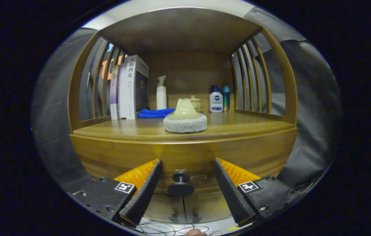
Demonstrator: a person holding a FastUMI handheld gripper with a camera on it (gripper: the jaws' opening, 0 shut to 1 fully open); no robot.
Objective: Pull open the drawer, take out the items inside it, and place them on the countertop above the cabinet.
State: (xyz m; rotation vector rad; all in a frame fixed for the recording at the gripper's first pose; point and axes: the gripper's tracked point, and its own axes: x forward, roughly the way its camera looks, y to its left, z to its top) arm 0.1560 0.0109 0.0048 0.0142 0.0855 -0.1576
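Jaws spread wide around the drawer knob (181, 184)

The drawer (185, 160), shut, sits under the tabletop (237, 126); its small round knob between the gripper (185, 186) fingers looks rigid and smooth, best pinched behind its disc.

Ridged wedge jaws — square marker tags, screwed mounts, apart.

This is a mock home corner set up inside a booth. A wooden cabinet (185, 154) with slatted sides and a roofed shelf stands against black cloth (309, 98) draped behind and around it. On its bench (237, 126) stand household things: upright books (129, 88), a white pump bottle (161, 93), a folded blue cloth (154, 113), a lotion bottle (215, 100), a small lidded pot (195, 102) and a round fleecy pad (185, 119).
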